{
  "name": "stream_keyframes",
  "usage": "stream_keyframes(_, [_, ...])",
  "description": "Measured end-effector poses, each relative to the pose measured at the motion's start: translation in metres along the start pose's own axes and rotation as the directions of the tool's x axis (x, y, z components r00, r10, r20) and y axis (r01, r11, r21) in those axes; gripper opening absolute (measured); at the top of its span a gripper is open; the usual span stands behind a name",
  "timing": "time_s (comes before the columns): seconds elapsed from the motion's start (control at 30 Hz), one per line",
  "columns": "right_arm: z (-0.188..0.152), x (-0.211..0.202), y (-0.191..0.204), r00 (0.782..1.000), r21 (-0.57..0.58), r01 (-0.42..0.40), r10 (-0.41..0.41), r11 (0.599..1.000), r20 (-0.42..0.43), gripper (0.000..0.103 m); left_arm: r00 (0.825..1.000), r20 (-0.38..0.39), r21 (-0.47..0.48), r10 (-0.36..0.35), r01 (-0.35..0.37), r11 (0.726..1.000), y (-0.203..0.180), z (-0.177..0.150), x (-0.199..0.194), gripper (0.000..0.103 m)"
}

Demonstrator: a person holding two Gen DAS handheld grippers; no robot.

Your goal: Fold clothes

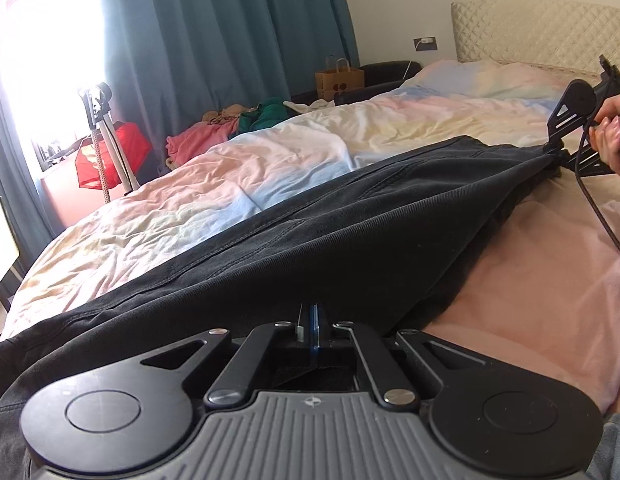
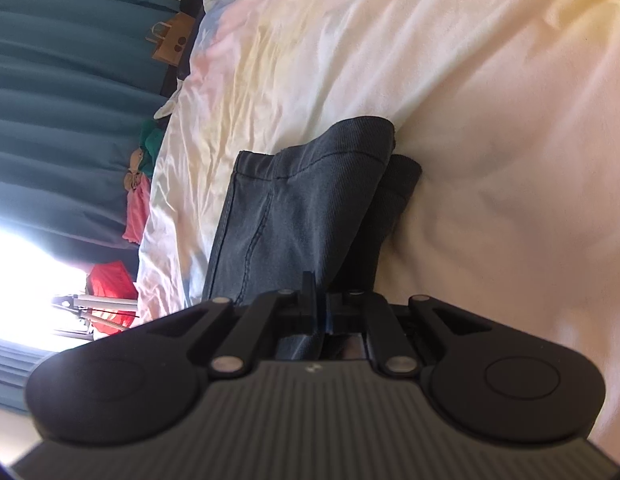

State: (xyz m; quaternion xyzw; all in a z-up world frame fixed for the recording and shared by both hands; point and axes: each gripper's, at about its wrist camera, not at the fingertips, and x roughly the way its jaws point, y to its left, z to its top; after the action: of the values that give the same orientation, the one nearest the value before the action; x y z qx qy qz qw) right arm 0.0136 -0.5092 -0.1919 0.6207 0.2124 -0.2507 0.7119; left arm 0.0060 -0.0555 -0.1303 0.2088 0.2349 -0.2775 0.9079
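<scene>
Both grippers clamp dark trousers stretched over the bed.

Left wrist: our left gripper (image 1: pixel 310 326) pinches the trousers (image 1: pixel 350 216); right gripper (image 1: pixel 556 154) clamps their far end; clothes pile (image 1: pixel 230 128), paper bag (image 1: pixel 339 80) beyond. Right wrist: jaws closed on trousers; duvet (image 2: pixel 470 80) around.

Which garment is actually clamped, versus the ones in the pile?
The black trousers, pinched by the left gripper and right gripper. The pink garment and green garment lie untouched.

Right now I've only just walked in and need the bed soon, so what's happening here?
A person is folding dark trousers on the bed. The left gripper is shut on one end, the right gripper on the other, so the fabric stretches between them above the pastel duvet. No fold is finished yet.
</scene>
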Motion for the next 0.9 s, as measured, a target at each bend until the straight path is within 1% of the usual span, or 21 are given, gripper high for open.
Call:
stream_keyframes(0.13, [-0.006, -0.009, 0.004, 0.999, 0.014, 0.03, -0.031, 0.999, 0.01, 0.011, 1.0, -0.027, -0.057, 0.001, -0.003, 0.998, 0.007, 0.0, 0.003, 0.001])
stream_keyframes(0.17, [-0.008, -0.013, 0.006, 0.999, 0.01, 0.044, -0.044, 0.999, 0.016, 0.016, 1.0, -0.03, -0.073, 0.001, -0.003, 0.997, 0.008, 0.0, 0.004, 0.002])
stream_keyframes(0.2, [-0.011, -0.016, 0.008, 0.998, 0.007, 0.057, -0.058, 0.998, 0.021, 0.028, 0.999, -0.033, -0.086, 0.001, -0.004, 0.996, 0.01, 0.001, 0.004, 0.003])
stream_keyframes(0.23, [-0.012, -0.017, 0.008, 0.998, 0.01, 0.064, -0.064, 0.998, 0.02, 0.036, 0.999, -0.035, -0.098, 0.001, -0.005, 0.995, 0.012, 0.001, 0.005, 0.007])
stream_keyframes(0.27, [-0.013, -0.018, 0.008, 0.998, 0.015, 0.068, -0.069, 0.998, 0.017, 0.051, 0.999, -0.037, -0.109, 0.001, -0.005, 0.994, 0.013, 0.002, 0.005, 0.012])
stream_keyframes(0.3, [-0.015, -0.018, 0.007, 0.997, 0.02, 0.073, -0.073, 0.997, 0.014, 0.072, 0.999, -0.041, -0.118, 0.001, -0.006, 0.993, 0.015, 0.002, 0.006, 0.013])
stream_keyframes(0.37, [-0.018, -0.02, 0.007, 0.997, 0.03, 0.082, -0.083, 0.996, 0.008, 0.084, 0.999, -0.049, -0.135, 0.001, -0.007, 0.991, 0.017, 0.002, 0.007, 0.016])
stream_keyframes(0.4, [-0.019, -0.02, 0.007, 0.996, 0.035, 0.087, -0.087, 0.996, 0.006, 0.083, 0.999, -0.052, -0.14, 0.003, -0.011, 0.99, 0.018, 0.002, 0.008, 0.017])
stream_keyframes(0.43, [-0.018, -0.017, 0.003, 0.996, 0.051, 0.086, -0.085, 0.995, -0.014, 0.083, 0.999, -0.053, -0.143, 0.008, -0.015, 0.99, 0.019, 0.002, 0.008, 0.019])
stream_keyframes(0.5, [-0.017, -0.009, -0.006, 0.996, 0.102, 0.071, -0.066, 0.992, -0.052, 0.083, 0.999, -0.051, -0.147, 0.015, -0.022, 0.989, 0.019, 0.002, 0.009, 0.02])
stream_keyframes(0.57, [-0.016, -0.001, -0.014, 0.996, 0.151, 0.055, -0.044, 0.987, -0.078, 0.084, 0.999, -0.043, -0.161, 0.017, -0.024, 0.987, 0.019, 0.004, 0.009, 0.024])
stream_keyframes(0.67, [-0.011, 0.01, -0.019, 0.996, 0.205, -0.022, 0.039, 0.979, -0.08, 0.084, 0.999, -0.028, -0.186, 0.02, -0.024, 0.982, 0.02, 0.006, 0.009, 0.027])
stream_keyframes(0.77, [-0.007, 0.026, -0.026, 0.987, 0.294, -0.125, 0.149, 0.948, -0.062, 0.084, 1.0, -0.009, -0.214, 0.026, -0.027, 0.976, 0.022, 0.008, 0.009, 0.03])
stream_keyframes(0.8, [-0.005, 0.031, -0.026, 0.984, 0.304, -0.147, 0.171, 0.941, -0.056, 0.084, 1.0, -0.005, -0.22, 0.029, -0.029, 0.975, 0.022, 0.008, 0.009, 0.031])
stream_keyframes(0.9, [0.001, 0.044, -0.019, 0.979, 0.257, -0.175, 0.196, 0.95, -0.058, 0.084, 0.999, 0.001, -0.233, 0.039, -0.038, 0.972, 0.024, 0.009, 0.009, 0.031])
